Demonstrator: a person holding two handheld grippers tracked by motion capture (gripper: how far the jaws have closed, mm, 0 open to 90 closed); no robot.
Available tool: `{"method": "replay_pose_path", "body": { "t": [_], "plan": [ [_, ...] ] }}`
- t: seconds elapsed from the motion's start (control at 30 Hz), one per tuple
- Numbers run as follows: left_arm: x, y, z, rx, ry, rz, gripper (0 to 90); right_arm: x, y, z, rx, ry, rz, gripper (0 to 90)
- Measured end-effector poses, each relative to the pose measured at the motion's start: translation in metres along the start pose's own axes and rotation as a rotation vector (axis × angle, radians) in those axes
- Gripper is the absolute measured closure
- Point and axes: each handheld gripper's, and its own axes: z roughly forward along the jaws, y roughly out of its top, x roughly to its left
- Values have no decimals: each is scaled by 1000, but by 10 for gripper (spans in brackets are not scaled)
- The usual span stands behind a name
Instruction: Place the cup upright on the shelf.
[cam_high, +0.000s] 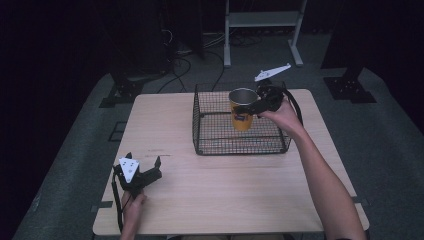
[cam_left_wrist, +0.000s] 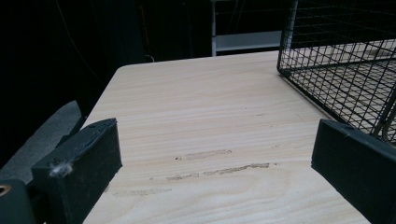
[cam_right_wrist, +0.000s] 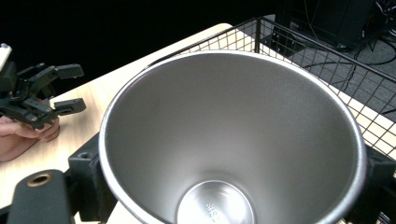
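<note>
I see the cup (cam_high: 243, 111), yellow outside and bare steel inside, held upright over the wire basket (cam_high: 210, 141), its rim above the basket's top edge. From the right gripper view I look straight down into it: the steel bowl (cam_right_wrist: 233, 140) is empty, with some stamped lettering on the bottom that I cannot read. My right gripper (cam_high: 250, 107) is clamped on the cup, one jaw at each side of the wall just under the rim, and the right hand (cam_high: 280, 112) reaches in from the basket's far right corner. The basket stands on the far half of the table (cam_high: 225, 190), and I see nothing else in it.

My left gripper (cam_high: 144, 162) sits low over the near left part of the table, well apart from the basket, with its jaws spread wide and nothing between them. Its own view shows bare wood (cam_left_wrist: 210, 140) between the two pads (cam_left_wrist: 79, 172) and the basket's corner (cam_left_wrist: 336, 70) at the upper right.
</note>
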Motion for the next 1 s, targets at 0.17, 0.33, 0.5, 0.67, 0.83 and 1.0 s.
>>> {"method": "replay_pose_path", "body": {
  "t": [0.17,0.33,0.5,0.67,0.83,1.0],
  "plan": [
    [0,0,0,-1,0,-1,8,-6,1,5,-5,6,7,124],
    [0,0,0,0,0,0,8,-10,2,11,-1,9,5,124],
    [0,0,0,-1,0,-2,8,-15,0,18,0,17,11,124],
    [0,0,0,-3,0,-4,8,-21,-5,28,17,20,19,123],
    [1,0,0,-2,0,-4,8,-27,-10,39,35,21,26,123],
    [0,0,0,-3,-1,-4,8,-30,-13,48,57,10,34,123]
  ]
}}
